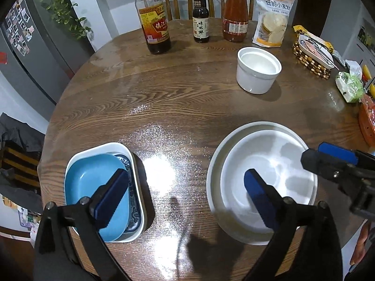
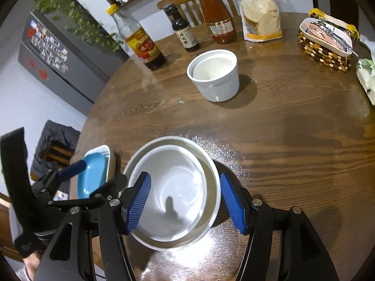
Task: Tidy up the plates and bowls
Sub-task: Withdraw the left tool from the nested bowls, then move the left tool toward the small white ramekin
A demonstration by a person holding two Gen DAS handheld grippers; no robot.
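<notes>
A white plate nested in a larger grey-rimmed plate [image 1: 269, 164] sits at the near right of the round wooden table; it also shows in the right wrist view [image 2: 173, 187]. A blue rectangular dish [image 1: 93, 178] lies stacked on a patterned dish inside a white rectangular dish, at the near left [image 2: 93, 173]. A white cup-shaped bowl [image 1: 257, 72] holding a smaller one stands further back [image 2: 215, 77]. My left gripper [image 1: 185, 196] is open and empty, hovering between the two stacks. My right gripper [image 2: 185, 203] is open and empty above the round plates.
Three sauce bottles [image 1: 200, 16] and a flour bag [image 1: 273, 18] stand at the table's far side. A beaded trivet with a dish [image 1: 311, 53] and packets sit at the right edge. Chairs stand behind the table, a fridge at left.
</notes>
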